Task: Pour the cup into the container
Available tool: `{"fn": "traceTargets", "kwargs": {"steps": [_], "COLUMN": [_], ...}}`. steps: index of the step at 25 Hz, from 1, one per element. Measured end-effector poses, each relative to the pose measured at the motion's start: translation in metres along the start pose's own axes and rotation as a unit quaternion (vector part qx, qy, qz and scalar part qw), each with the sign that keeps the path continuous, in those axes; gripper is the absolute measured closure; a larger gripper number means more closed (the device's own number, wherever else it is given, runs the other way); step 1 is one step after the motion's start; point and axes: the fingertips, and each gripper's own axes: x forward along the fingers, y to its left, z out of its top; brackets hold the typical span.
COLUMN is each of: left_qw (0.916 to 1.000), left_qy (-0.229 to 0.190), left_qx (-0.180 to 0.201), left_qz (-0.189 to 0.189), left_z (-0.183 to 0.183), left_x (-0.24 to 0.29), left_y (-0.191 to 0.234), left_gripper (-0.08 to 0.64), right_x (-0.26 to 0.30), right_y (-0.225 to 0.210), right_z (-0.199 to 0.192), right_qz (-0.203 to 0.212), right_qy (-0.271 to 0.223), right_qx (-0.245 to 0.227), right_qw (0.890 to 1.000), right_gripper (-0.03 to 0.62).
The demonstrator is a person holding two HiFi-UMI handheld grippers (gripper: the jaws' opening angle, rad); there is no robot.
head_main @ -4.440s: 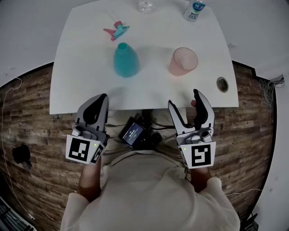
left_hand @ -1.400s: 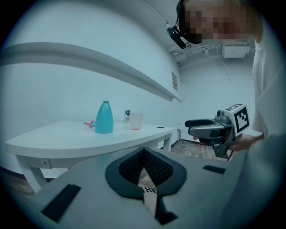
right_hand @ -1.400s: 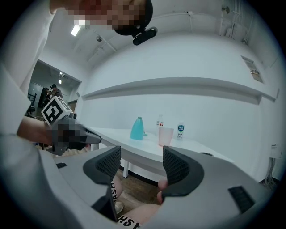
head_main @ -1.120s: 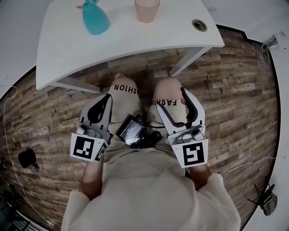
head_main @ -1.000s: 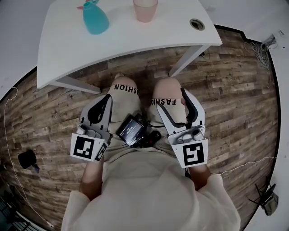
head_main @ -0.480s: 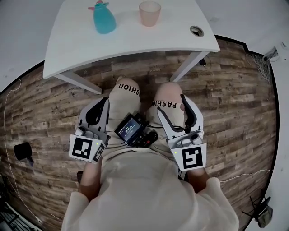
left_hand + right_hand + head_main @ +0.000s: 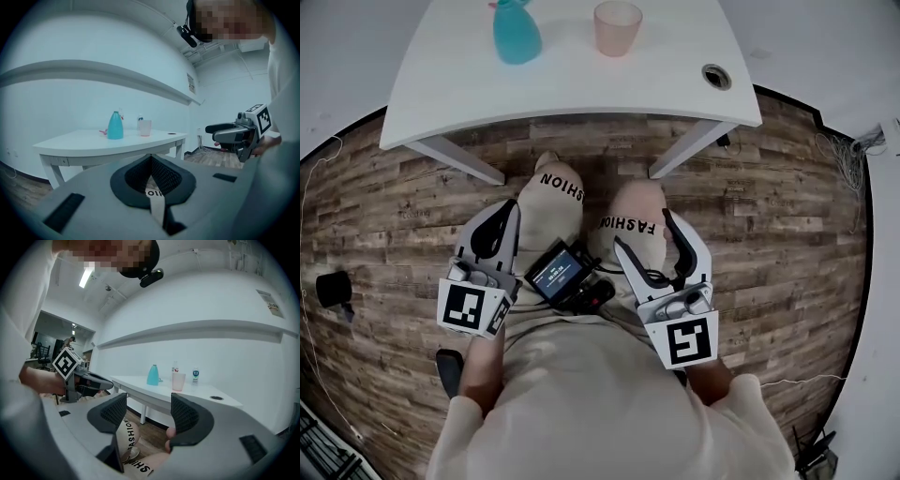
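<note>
The wood-plank floor (image 7: 787, 187) fills most of my head view, and the white table (image 7: 581, 84) sits at the top edge. A few seconds back the table's near edge lay right at the jaws. Now the left gripper (image 7: 506, 214) and the right gripper (image 7: 643, 231) hang over the person's knees (image 7: 558, 192), well apart from it. The left's jaws are pressed together on nothing. The right's stand wide and empty. The pink cup (image 7: 617, 26) stands upright on the table near the teal bottle (image 7: 517, 33), not touching it. I judge this fits either a pause ahead of the pour or a retreat after it. I cannot see the cup's contents.
</note>
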Motion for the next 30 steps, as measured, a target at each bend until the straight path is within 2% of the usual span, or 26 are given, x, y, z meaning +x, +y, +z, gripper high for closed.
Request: {"fn": "traceTargets", "kwargs": {"steps": [3, 7, 13, 17, 24, 30], "left_qw": [0.9999, 0.9998, 0.9997, 0.9999, 0.9999, 0.9991], "left_qy": [0.007, 0.011, 0.001, -0.009, -0.014, -0.038], "left_qx": [0.0, 0.003, 0.016, 0.013, 0.009, 0.019], "left_qz": [0.01, 0.016, 0.016, 0.006, -0.002, -0.006], "left_z": [-0.004, 0.0, 0.013, 0.014, 0.009, 0.02], "left_x": [0.013, 0.027, 0.035, 0.015, -0.033, -0.072], "left_y": [0.0, 0.003, 0.0, -0.003, 0.001, 0.009], "left_gripper": [0.552, 0.552, 0.552, 0.552, 0.552, 0.552], "right_x": [0.003, 0.015, 0.036, 0.035, 0.004, -0.012], "right_y": [-0.013, -0.026, -0.022, -0.004, 0.026, 0.056], "right_z": [-0.007, -0.012, -0.012, -0.003, 0.017, 0.028], "right_qz": [-0.003, -0.011, 0.013, 0.008, -0.026, -0.031], "right_qy": [0.011, 0.026, 0.033, 0.017, 0.004, -0.011], "right_qx": [0.001, -0.022, -0.028, -0.04, -0.022, -0.041], "right_qw": [1.0, 0.999, 0.999, 0.999, 0.999, 0.999], "right_gripper": [0.288, 0.288, 0.288, 0.288, 0.288, 0.288]}}
